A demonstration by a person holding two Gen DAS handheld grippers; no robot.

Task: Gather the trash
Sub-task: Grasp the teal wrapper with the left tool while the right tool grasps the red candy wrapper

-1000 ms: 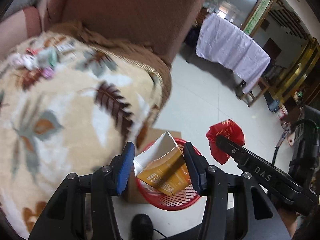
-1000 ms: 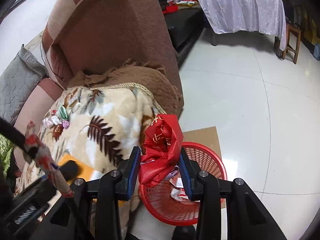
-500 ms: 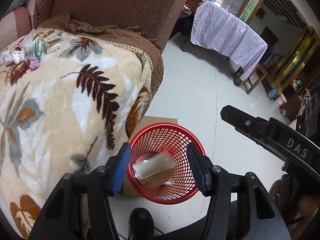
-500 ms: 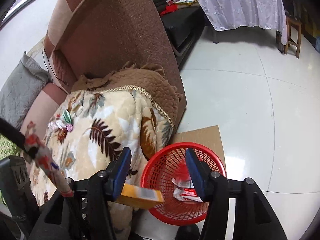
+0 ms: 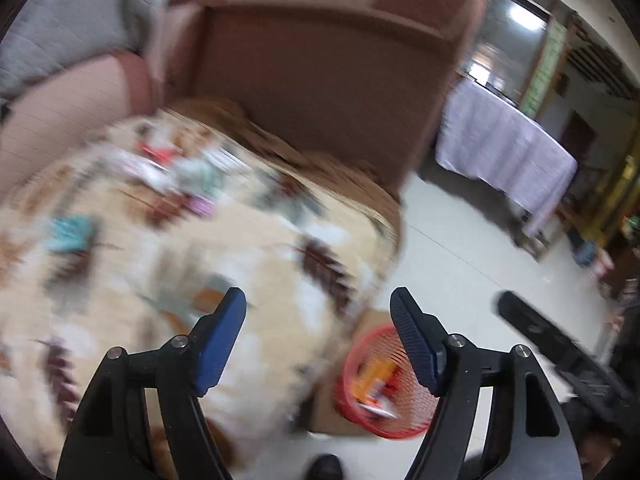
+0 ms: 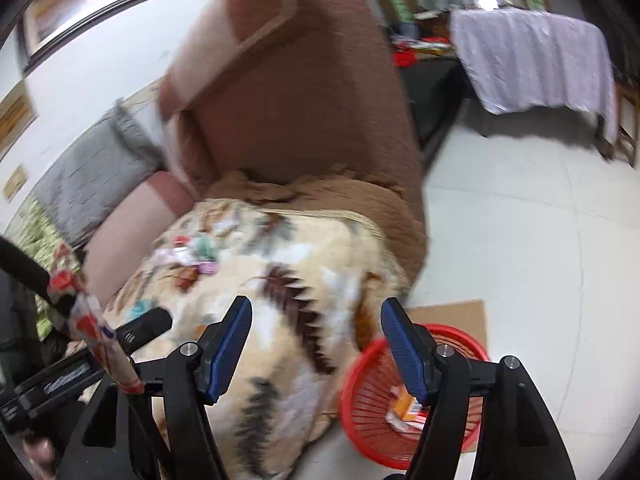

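Note:
My left gripper (image 5: 318,300) hangs over the leaf-patterned blanket (image 5: 256,248); its jaws are opening and nothing is between them. My right gripper (image 6: 317,308) is also over the blanket (image 6: 304,264), jaws opening and empty. The red mesh basket (image 5: 348,364) stands on the floor low at the right, holding an orange carton (image 5: 376,376) and wrappers. The right wrist view shows the basket (image 6: 452,330) and the carton (image 6: 404,404) too. A blurred cluster of small wrappers (image 5: 168,164) lies far back on the blanket, also seen as wrappers (image 6: 192,248) in the right view.
The basket sits on a cardboard sheet (image 6: 452,312) on the tiled floor beside the brown sofa (image 6: 304,92). A grey cushion (image 6: 92,172) leans at the left. A cloth-covered table (image 6: 532,52) stands far right. A cable with a red-patterned wrap (image 6: 92,328) crosses the left edge.
Both grippers opened; the orange carton and the red bag dropped into the basket. Both then rose and tilted up towards the sofa, leaving the basket low at the right.

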